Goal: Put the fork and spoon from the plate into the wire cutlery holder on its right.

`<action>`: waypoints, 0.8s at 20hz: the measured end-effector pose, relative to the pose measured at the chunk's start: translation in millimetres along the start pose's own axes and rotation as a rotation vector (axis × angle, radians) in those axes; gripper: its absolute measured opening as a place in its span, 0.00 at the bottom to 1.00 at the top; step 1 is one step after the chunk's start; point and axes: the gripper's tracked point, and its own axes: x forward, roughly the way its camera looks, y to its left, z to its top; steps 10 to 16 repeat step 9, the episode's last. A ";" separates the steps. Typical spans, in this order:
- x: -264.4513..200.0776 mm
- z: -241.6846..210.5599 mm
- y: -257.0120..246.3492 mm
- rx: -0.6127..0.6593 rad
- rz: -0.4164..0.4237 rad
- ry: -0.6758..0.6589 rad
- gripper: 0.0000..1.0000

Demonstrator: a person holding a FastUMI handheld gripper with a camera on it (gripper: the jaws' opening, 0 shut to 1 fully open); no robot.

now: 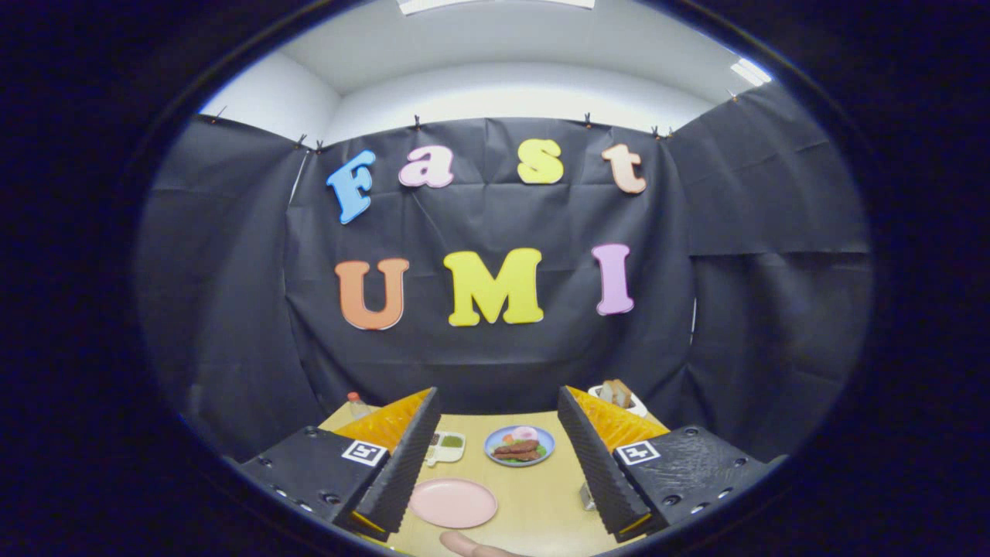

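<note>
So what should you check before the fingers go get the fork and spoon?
1. Fingers spread apart, nothing between them: ok.
2. Round pink plate on the tan table, between and just ahead of the fingers: ok.
3. Fork and spoon on it: cannot tell, the plate looks bare.
4. Wire cutlery holder: cannot tell; a small grey thing peeks out by the right finger.
5. Fingertip beside the plate: not ok, it is close.
6. Blue plate of toy food beyond: ok.

The camera rides on the gripper (495, 456), looking forward between its two wide-apart fingers, level and fairly high over the near edge of the table (534, 495). It faces the booth's back wall; the pink plate (452, 503) lies close below, the blue plate of food (519, 445) beyond it, ceiling showing above.
</note>
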 end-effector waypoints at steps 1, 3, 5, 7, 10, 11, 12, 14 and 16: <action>-6.4 5.2 -0.1 -0.014 -0.014 -0.020 0.92; -18.5 6.7 5.0 -0.031 0.003 -0.038 0.92; -26.5 2.1 3.7 -0.068 -0.005 -0.057 0.92; -27.0 1.0 6.1 -0.102 -0.024 -0.062 0.92; -27.0 0.7 3.2 -0.117 -0.030 -0.058 0.92; -27.0 0.7 3.2 -0.117 -0.030 -0.058 0.92; -27.0 0.7 3.2 -0.117 -0.030 -0.058 0.92; -27.0 0.7 3.2 -0.117 -0.030 -0.058 0.92; -27.0 0.7 3.2 -0.117 -0.030 -0.058 0.92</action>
